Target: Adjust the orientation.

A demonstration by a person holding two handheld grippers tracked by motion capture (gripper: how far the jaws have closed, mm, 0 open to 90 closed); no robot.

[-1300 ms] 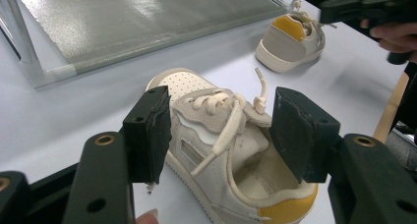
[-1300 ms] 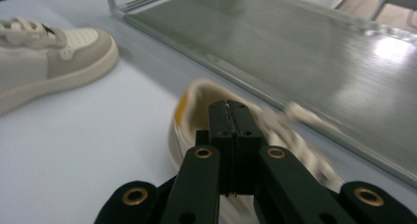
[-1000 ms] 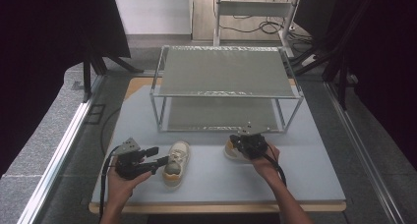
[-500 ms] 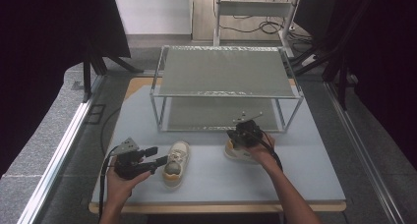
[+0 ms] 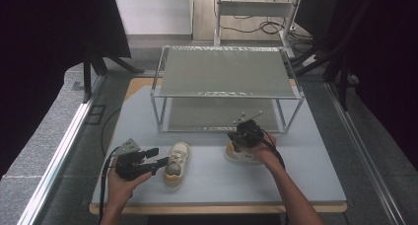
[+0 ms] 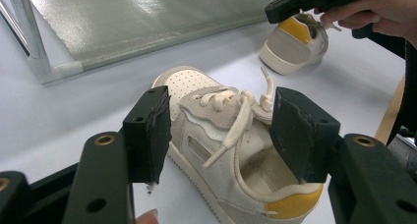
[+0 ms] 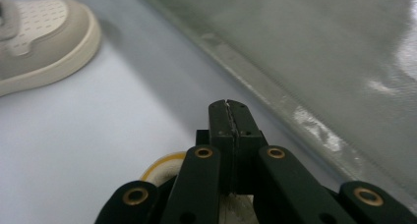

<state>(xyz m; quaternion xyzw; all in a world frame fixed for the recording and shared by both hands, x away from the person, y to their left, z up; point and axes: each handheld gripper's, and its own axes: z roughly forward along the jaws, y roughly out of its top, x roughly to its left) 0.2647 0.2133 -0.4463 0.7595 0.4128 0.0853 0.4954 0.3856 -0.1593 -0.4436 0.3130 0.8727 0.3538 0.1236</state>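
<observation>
right now the left gripper point(image 5: 158, 157) sits in the lower left of the high view with its jaws spread wide and nothing pinched between them. in the left gripper view those two black jaws straddle the near sneaker point(image 6: 231, 150), one pad off each flank, neither touching as far as i can see. that sneaker lies just right of the tool in the high view point(image 5: 176, 162), its long axis running up the frame, perforated toe toward the metal shelf rack point(image 5: 227, 93) and yellow heel tab toward the person. so the jaws cross the shoe's narrow width, and i'd judge a short push forward and a squeeze would take it at the collar.

the right gripper point(image 5: 245, 132) is over the second sneaker point(image 5: 242, 155), right of centre, just in front of the rack's lower shelf. its jaws are pressed fully together; in the right gripper view point(image 7: 229, 117) nothing shows between the tips, with the shoe's yellow heel underneath.

the left hand is plainly nearer the first shoe.
</observation>
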